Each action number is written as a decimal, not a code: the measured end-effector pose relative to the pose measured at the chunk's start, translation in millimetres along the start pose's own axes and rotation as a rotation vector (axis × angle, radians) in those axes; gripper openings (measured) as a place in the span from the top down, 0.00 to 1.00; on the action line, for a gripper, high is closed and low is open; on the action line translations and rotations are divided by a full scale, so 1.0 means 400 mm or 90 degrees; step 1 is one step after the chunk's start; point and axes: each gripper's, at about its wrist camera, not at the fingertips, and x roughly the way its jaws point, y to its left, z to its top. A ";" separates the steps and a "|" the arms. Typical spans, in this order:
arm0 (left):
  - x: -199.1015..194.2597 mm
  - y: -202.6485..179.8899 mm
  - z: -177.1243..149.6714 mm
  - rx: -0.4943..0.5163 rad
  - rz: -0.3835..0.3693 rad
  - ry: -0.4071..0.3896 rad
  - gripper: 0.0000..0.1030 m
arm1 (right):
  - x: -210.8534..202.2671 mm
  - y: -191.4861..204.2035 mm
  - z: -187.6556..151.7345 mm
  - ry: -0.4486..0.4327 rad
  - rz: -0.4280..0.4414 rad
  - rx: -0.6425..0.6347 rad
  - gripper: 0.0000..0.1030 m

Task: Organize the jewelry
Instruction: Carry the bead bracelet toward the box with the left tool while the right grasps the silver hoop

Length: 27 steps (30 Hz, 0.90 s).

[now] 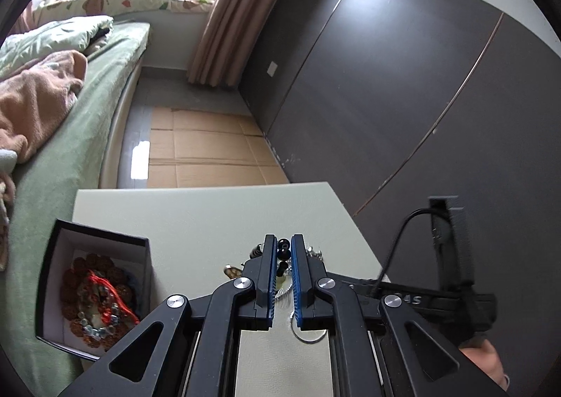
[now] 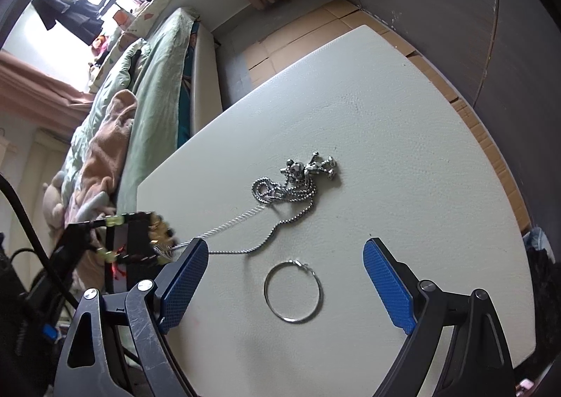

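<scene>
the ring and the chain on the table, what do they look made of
Hoop ring: thin wire, likely polished steel or silver-tone metal, judging by its bright glints. Chain: small metal links, shiny silver finish, with a chrome-like figure pendant. Whether either is plated cannot be told.

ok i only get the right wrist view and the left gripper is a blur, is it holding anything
Observer: Yes, the left gripper is shut on a strand of black beads.
Operator: is there a box near it
Observer: An open box stands at the table corner, to that gripper's left.
Operator: empty?
Observer: No, brown bead bracelets already lie in it.
</scene>
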 end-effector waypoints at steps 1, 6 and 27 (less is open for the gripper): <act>-0.011 0.003 0.005 -0.004 -0.007 -0.006 0.92 | 0.005 0.001 0.002 0.000 -0.004 0.000 0.12; -0.050 0.019 0.024 -0.011 -0.023 -0.031 0.92 | 0.022 0.009 0.004 0.003 -0.017 -0.003 0.12; -0.091 0.057 0.005 -0.034 0.013 -0.027 0.92 | 0.096 0.120 -0.115 0.066 -0.230 -0.267 0.22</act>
